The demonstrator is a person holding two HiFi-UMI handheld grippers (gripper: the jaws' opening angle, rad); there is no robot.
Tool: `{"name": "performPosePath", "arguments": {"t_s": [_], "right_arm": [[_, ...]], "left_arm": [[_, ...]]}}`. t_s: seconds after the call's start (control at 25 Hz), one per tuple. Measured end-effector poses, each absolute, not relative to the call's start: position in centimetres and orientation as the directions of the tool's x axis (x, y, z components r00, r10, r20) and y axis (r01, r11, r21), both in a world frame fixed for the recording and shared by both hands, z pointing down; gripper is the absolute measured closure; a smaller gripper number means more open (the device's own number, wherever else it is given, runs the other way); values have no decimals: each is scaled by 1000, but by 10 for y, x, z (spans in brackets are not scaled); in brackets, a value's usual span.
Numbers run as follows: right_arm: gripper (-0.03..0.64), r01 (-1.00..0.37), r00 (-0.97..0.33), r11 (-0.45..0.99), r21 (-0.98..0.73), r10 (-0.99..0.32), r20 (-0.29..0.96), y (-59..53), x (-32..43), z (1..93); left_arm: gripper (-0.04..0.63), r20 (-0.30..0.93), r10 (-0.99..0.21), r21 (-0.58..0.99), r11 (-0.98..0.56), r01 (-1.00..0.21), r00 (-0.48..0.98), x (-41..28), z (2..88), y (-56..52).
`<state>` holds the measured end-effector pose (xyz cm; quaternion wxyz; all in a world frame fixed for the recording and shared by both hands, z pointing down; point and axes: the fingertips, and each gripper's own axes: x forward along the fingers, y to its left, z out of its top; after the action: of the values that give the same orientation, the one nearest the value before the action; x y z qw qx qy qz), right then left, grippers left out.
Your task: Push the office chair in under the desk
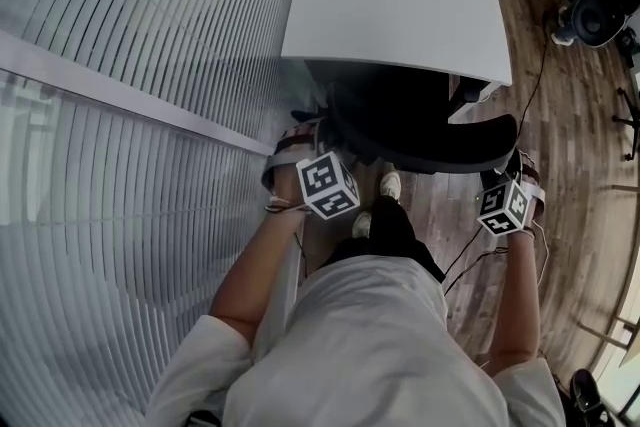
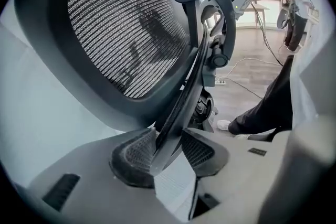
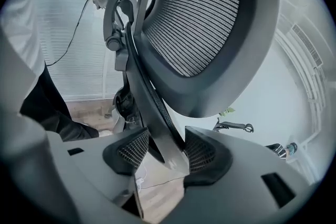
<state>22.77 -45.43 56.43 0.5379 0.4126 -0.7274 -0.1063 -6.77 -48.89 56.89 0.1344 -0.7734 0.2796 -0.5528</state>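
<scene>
L gripper point(image 2: 169, 153), R gripper point(image 3: 164, 153) tight on office chair point(image 1: 420, 130)

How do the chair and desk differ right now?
The desk is white with a flat top; the chair is black with a curved mesh back. The desk stands untouched; the chair's back is clamped by the left gripper and right gripper. Both stand by the blinds, chair partly under desk.
</scene>
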Motion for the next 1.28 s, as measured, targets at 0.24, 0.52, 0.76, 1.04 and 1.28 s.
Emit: {"name": "performPosePath", "arguments": {"t_s": [0.24, 0.52, 0.76, 1.04, 1.28], "right_arm": [[393, -476, -93, 644, 599, -714, 694, -480, 233, 565], [394, -470, -97, 648, 600, -713, 694, -508, 236, 566], [394, -469, -96, 647, 601, -714, 693, -531, 239, 565], [394, -467, -103, 650, 600, -714, 693, -554, 244, 565], [394, -460, -117, 654, 601, -716, 688, -570, 249, 564]], "left_arm": [[431, 782, -584, -520, -804, -288, 217, -62, 570, -516], [431, 783, -586, -524, -801, -288, 206, -59, 572, -545], [431, 785, -586, -524, -801, -291, 201, -57, 572, -568], [431, 784, -590, -526, -797, -295, 194, -51, 572, -588], [431, 790, -587, -523, -796, -303, 178, -47, 570, -602]]}}
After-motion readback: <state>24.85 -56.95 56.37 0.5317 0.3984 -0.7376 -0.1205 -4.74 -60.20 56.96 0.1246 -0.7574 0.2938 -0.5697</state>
